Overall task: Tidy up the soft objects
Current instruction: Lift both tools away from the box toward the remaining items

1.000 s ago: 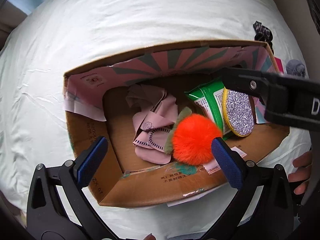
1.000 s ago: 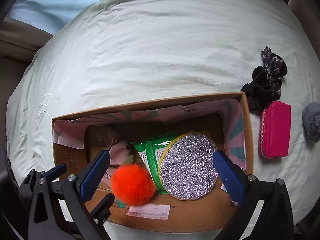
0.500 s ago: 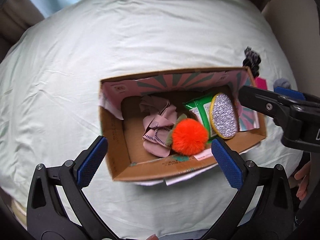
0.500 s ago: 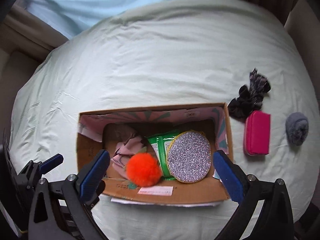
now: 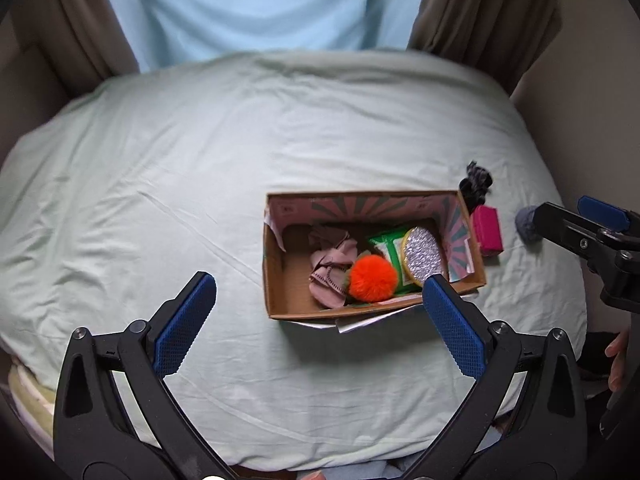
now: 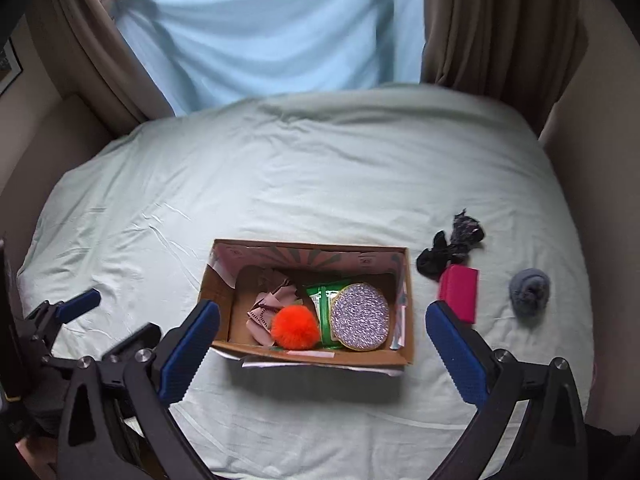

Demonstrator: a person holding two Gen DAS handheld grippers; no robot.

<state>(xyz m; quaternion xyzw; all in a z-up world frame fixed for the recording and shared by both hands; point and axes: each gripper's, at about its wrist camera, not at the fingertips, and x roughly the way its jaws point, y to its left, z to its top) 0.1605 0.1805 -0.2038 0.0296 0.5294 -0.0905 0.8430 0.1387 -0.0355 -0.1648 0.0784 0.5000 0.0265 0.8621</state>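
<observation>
An open cardboard box [image 5: 276, 280] [image 6: 312, 354] sits on the pale green bed. Inside lie an orange pompom [image 5: 373, 279] [image 6: 295, 327], a pink cloth [image 5: 330, 270] [image 6: 267, 308], a green packet [image 5: 386, 245] [image 6: 320, 300] and a round glitter pouch [image 5: 425, 255] [image 6: 360, 316]. Right of the box lie a black scrunchie [image 6: 450, 246] [image 5: 475, 186], a magenta pouch [image 6: 459, 292] [image 5: 487, 230] and a grey fuzzy ball [image 6: 529, 290] [image 5: 525, 222]. My left gripper [image 5: 320, 320] is open and empty, high above the box's near side. My right gripper [image 6: 320, 352] is open and empty, also high above the box.
The bed sheet [image 6: 320, 168] spreads wide around the box. A light blue curtain [image 6: 272, 28] and brown drapes [image 6: 492, 24] hang behind the bed. Beige walls close in at both sides.
Both grippers have pulled up and back from the box, so it looks much smaller. The items in the box have not moved. Both grippers stay open.
</observation>
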